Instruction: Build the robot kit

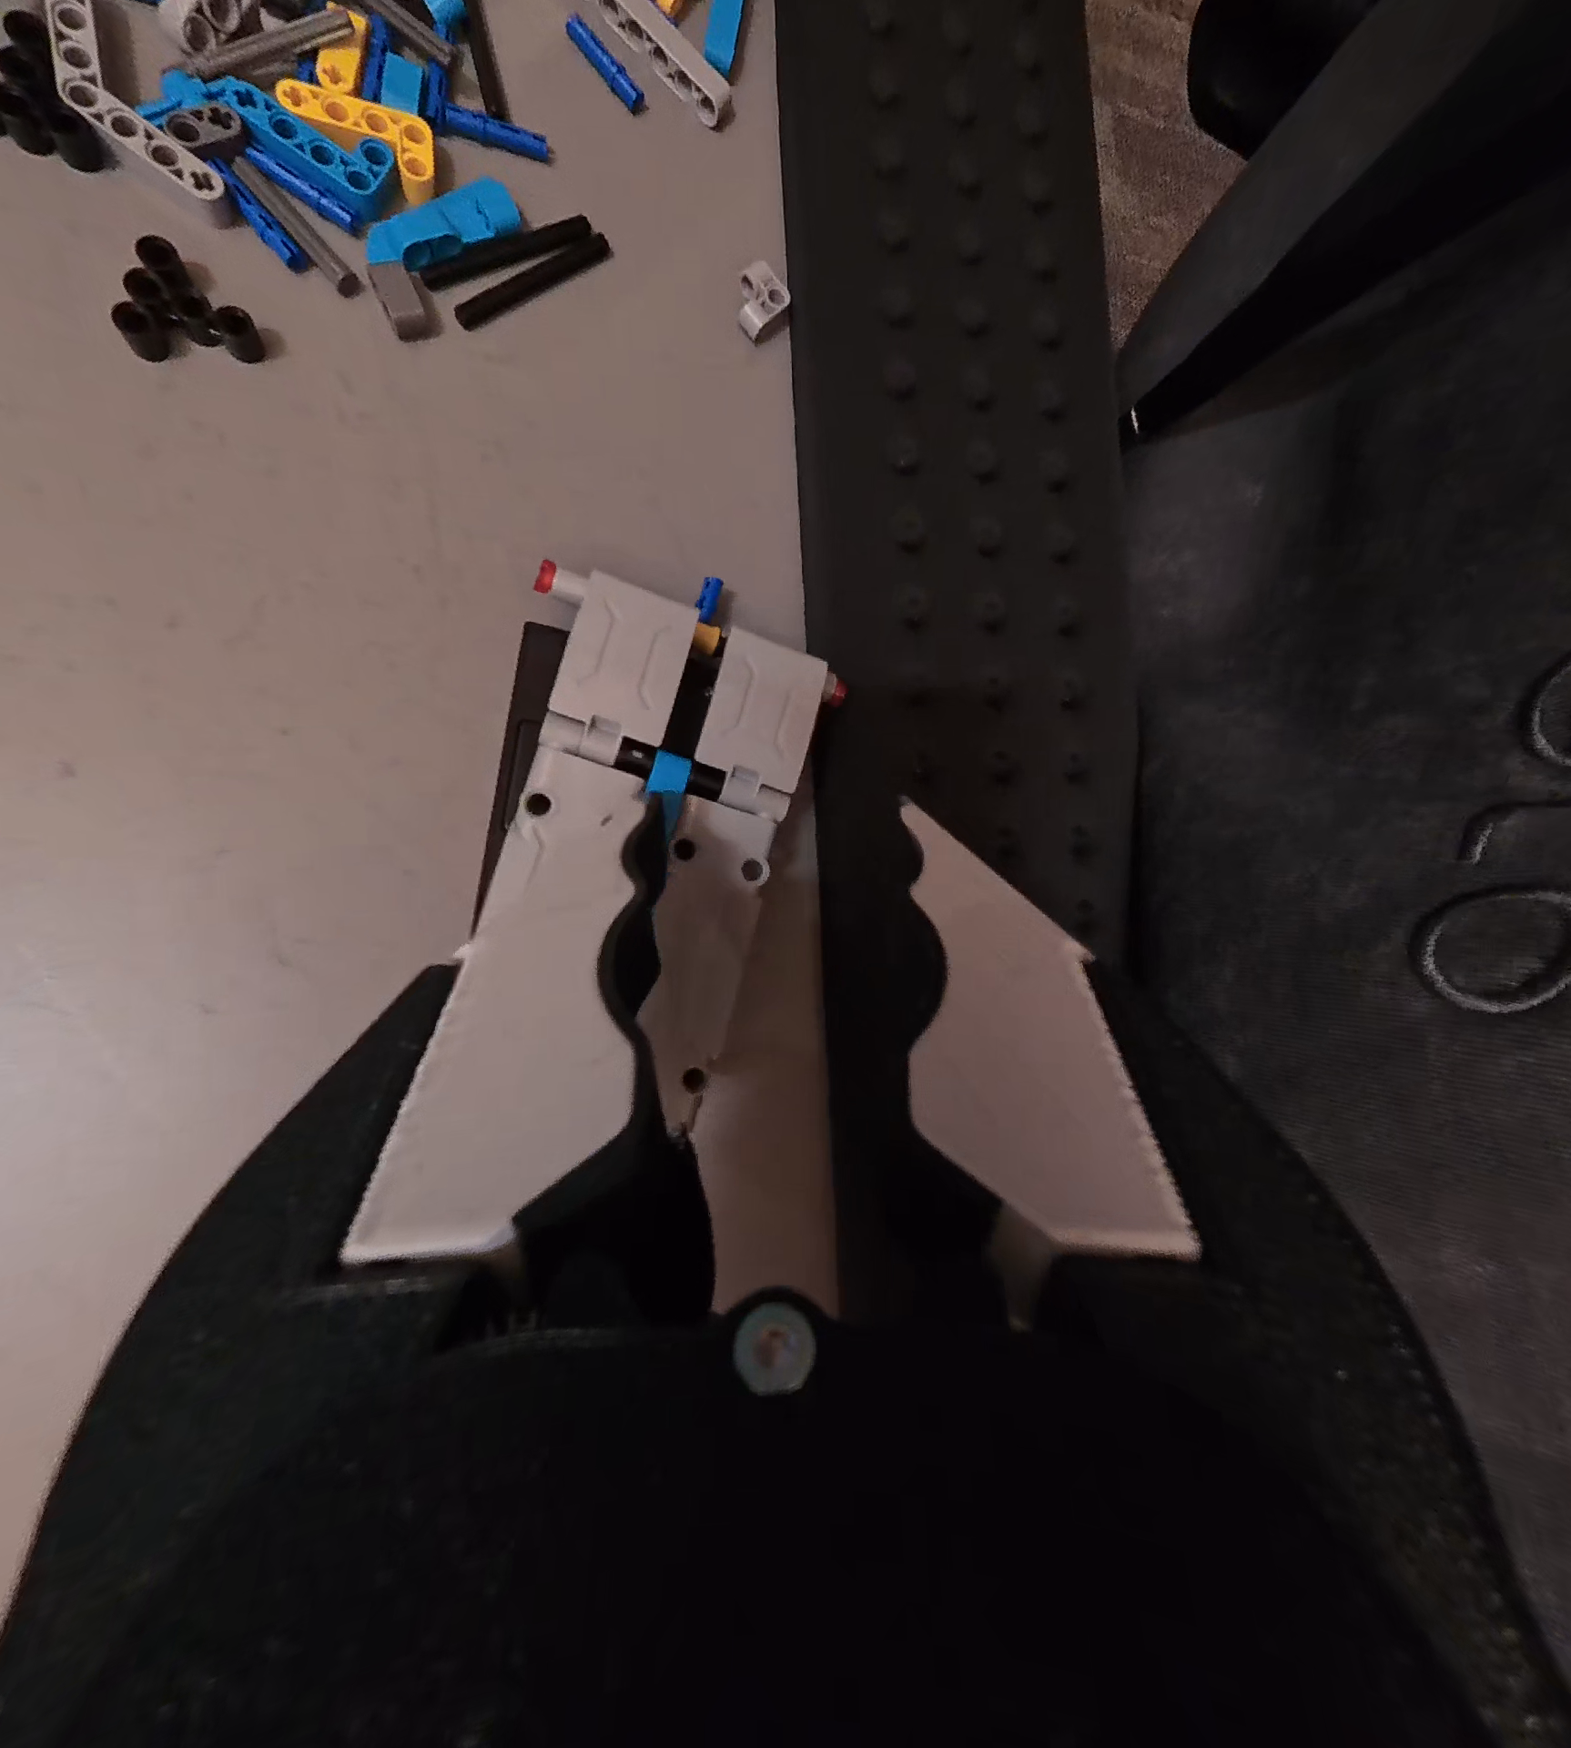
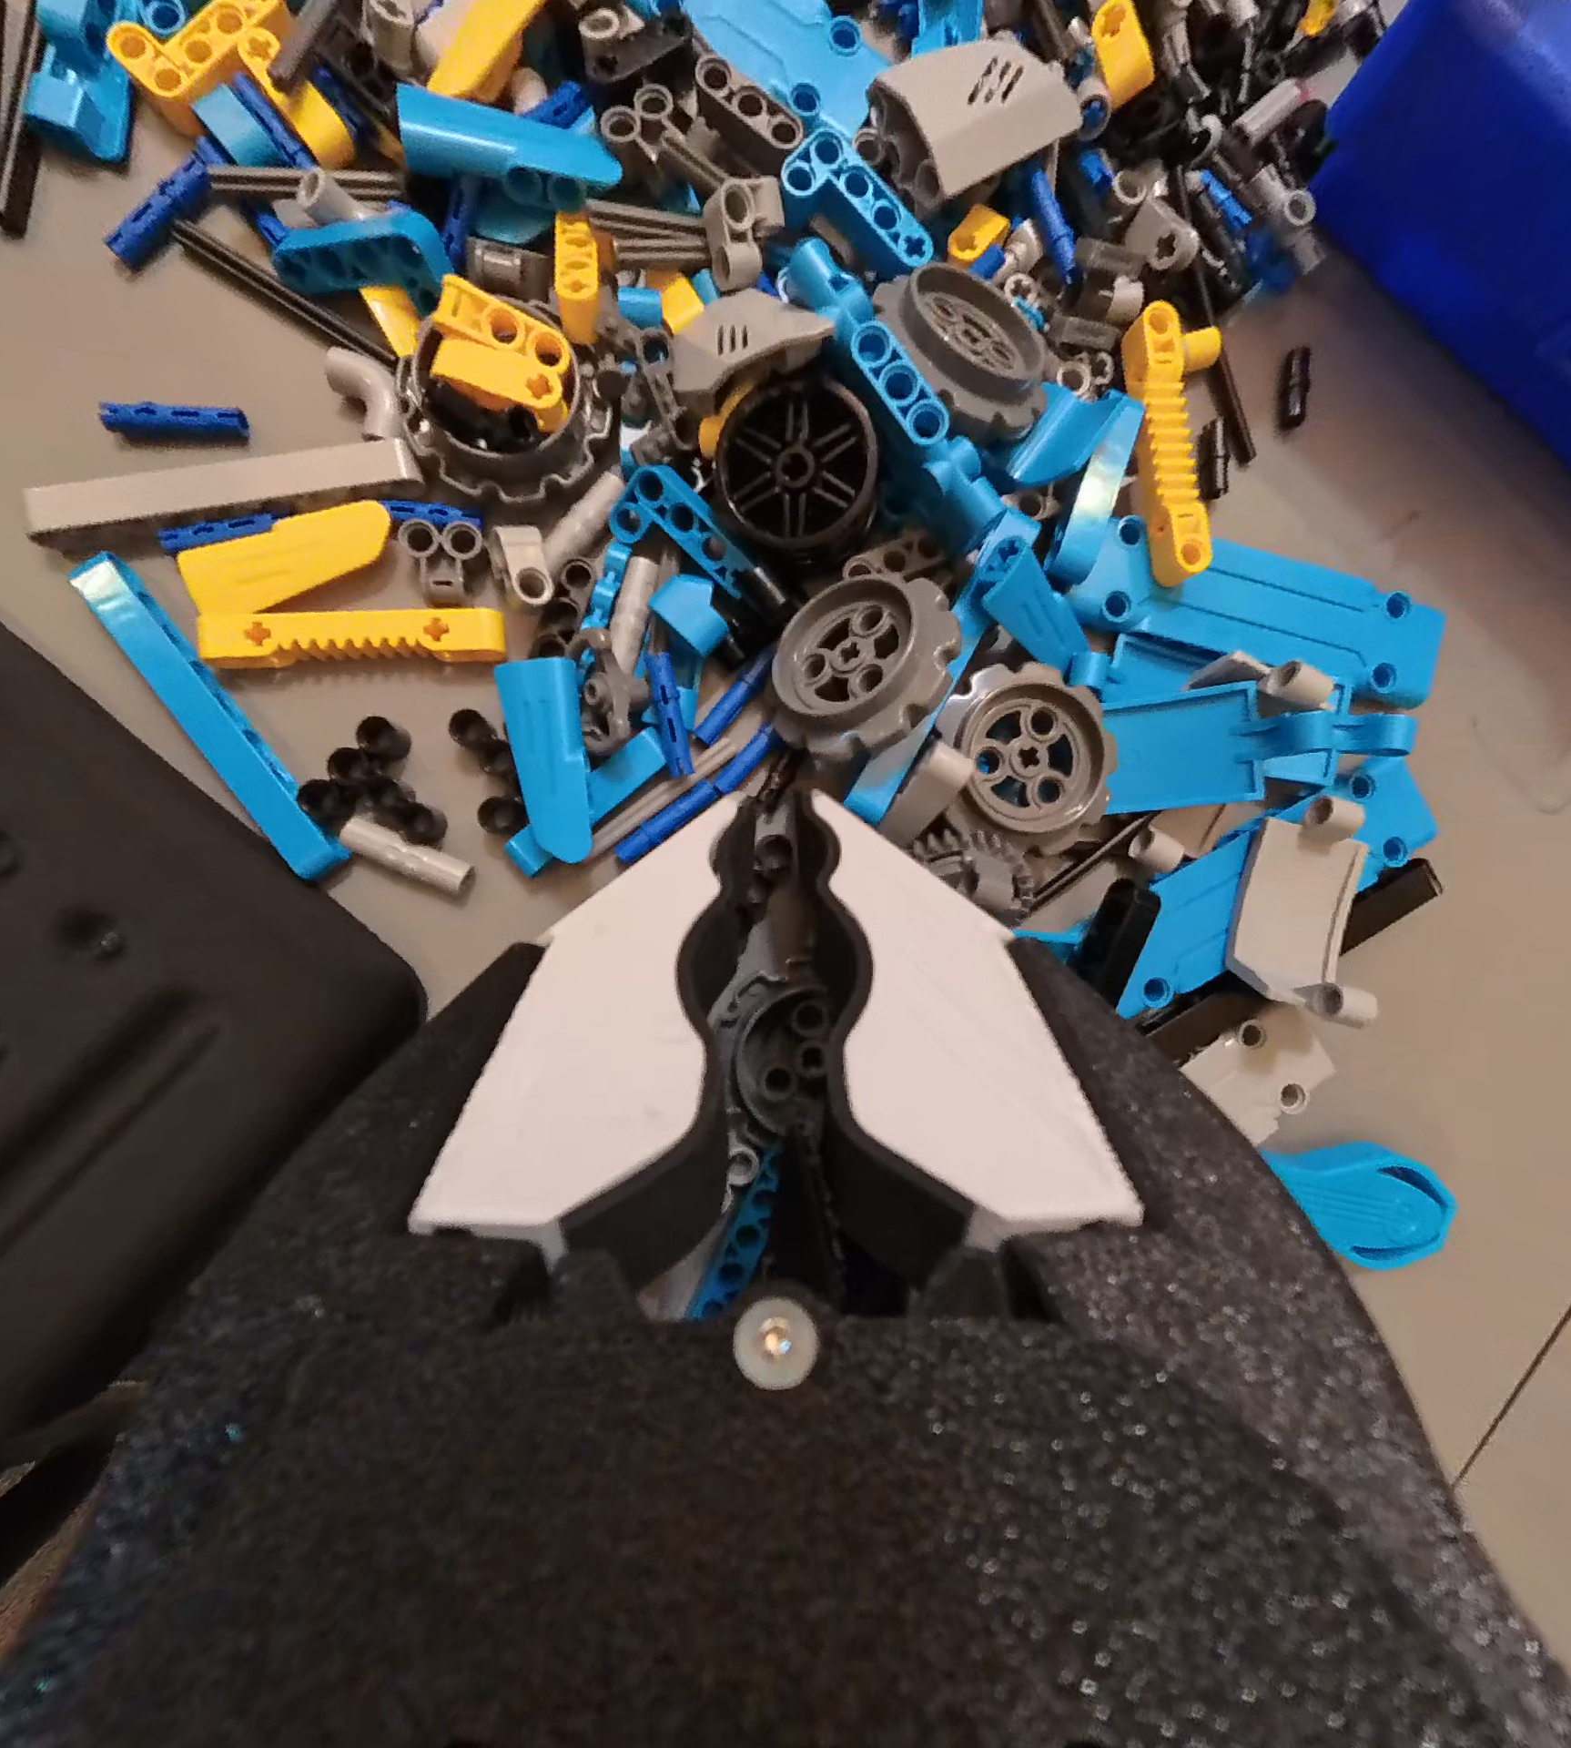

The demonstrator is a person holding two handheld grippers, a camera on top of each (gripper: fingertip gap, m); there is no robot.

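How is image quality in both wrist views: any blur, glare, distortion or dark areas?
Left wrist view: dim, warm light; the black gripper body is nearly featureless, the pale grey fingers slightly soft, and the grey table edge bows from wide-angle distortion. Right wrist view: brighter; the pile of blue, yellow and grey plastic building pieces is sharp with small glints, and the gripper's fingers are slightly blurred.

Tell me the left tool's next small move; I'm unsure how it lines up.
Probably shift the left tool slightly left: its jaws stand open, but the grey hinged assembly lies mostly under its left finger, off centre, beside the black studded strip.
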